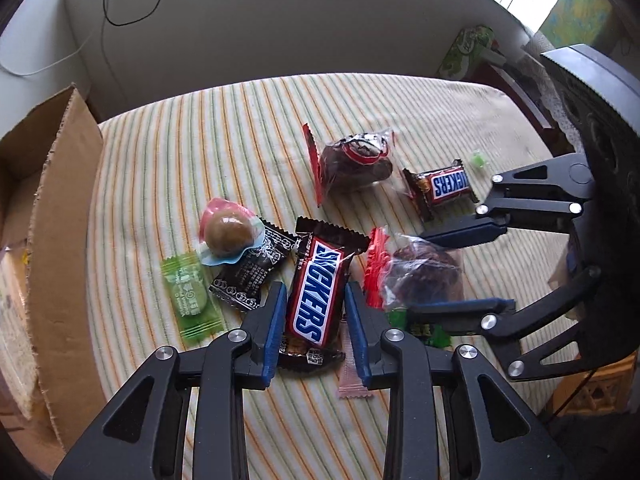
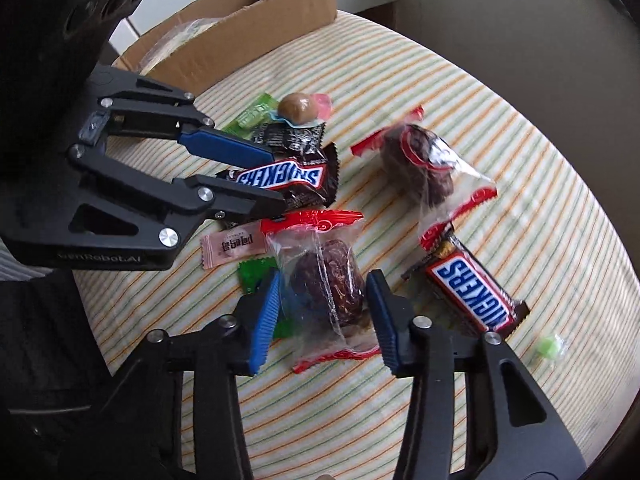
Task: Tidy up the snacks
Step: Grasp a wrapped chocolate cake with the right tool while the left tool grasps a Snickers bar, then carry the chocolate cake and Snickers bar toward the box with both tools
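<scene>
Snacks lie scattered on a striped tablecloth (image 1: 240, 128). My left gripper (image 1: 316, 296) is open, its blue pads on either side of a Snickers bar (image 1: 316, 292), which also shows in the right wrist view (image 2: 280, 178). My right gripper (image 2: 324, 292) is open around a clear-wrapped brown date snack (image 2: 328, 284), also seen in the left wrist view (image 1: 424, 276). A second date snack (image 1: 356, 164) and a second Snickers bar (image 1: 444, 186) lie farther off. A round brown candy (image 1: 228, 232), a black sachet (image 1: 252, 272) and a green sachet (image 1: 192, 300) lie to the left.
An open cardboard box (image 1: 60, 200) stands at the table's left edge, also seen in the right wrist view (image 2: 248, 28). A pink sachet (image 2: 232, 246) and a green wrapper (image 2: 256, 272) lie between the grippers. A small green candy (image 2: 552, 346) lies apart.
</scene>
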`<action>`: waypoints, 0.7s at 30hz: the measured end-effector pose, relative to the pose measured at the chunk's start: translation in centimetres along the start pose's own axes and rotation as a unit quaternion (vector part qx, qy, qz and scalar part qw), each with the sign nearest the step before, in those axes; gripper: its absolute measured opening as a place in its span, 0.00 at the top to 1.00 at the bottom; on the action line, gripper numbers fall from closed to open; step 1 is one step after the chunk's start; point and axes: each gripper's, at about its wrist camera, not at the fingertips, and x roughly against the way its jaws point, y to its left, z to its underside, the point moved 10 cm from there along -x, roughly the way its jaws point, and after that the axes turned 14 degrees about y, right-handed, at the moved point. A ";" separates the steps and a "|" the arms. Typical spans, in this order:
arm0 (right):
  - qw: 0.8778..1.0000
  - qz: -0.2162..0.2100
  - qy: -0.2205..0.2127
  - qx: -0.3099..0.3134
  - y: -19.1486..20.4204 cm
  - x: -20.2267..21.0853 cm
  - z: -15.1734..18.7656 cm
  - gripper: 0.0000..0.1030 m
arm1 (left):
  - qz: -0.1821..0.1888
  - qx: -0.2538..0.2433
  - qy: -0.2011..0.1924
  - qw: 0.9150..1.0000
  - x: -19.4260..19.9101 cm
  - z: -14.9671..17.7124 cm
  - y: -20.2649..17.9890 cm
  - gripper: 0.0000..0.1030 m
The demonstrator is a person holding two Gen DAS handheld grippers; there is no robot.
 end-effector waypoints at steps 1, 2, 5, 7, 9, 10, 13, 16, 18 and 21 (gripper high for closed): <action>1.000 0.001 0.000 -0.005 -0.2 0.0 0.1 0.61 | -0.003 0.001 0.001 1.000 -0.2 0.0 -0.1 0.71; 1.000 0.001 0.000 -0.011 -0.4 0.0 0.2 0.61 | -0.008 0.001 0.001 1.000 -0.4 0.0 0.0 0.71; 0.999 -0.007 -0.006 -0.032 -0.8 0.3 0.7 0.63 | -0.018 0.001 -0.006 1.000 -0.7 -0.2 -0.6 0.72; 0.998 -0.010 -0.016 -0.052 -1.2 0.6 1.2 0.64 | -0.014 0.005 -0.010 1.000 -0.7 -0.3 -0.6 0.72; 0.997 -0.016 -0.025 -0.072 -1.6 0.7 1.6 0.65 | -0.008 0.013 -0.014 1.000 -0.7 -0.4 -0.5 0.72; 0.996 -0.017 -0.030 -0.085 -1.9 0.8 1.8 0.65 | -0.007 0.015 -0.016 1.000 -0.8 -0.6 -0.7 0.73; 0.992 -0.020 -0.044 -0.119 -2.7 1.2 2.6 0.65 | -0.008 0.025 -0.025 0.999 -0.8 -0.7 -0.5 0.73; 0.987 -0.025 -0.059 -0.145 -3.4 1.7 3.6 0.65 | -0.009 0.031 -0.030 0.999 -0.8 -0.8 -0.7 0.74; 0.985 -0.022 -0.065 -0.156 -3.6 1.8 3.9 0.65 | -0.009 0.034 -0.032 0.999 -0.5 -0.3 -0.3 0.74; 0.983 -0.017 -0.069 -0.172 -3.8 1.9 4.2 0.65 | -0.007 0.040 -0.039 0.998 -0.1 -0.2 -0.1 0.74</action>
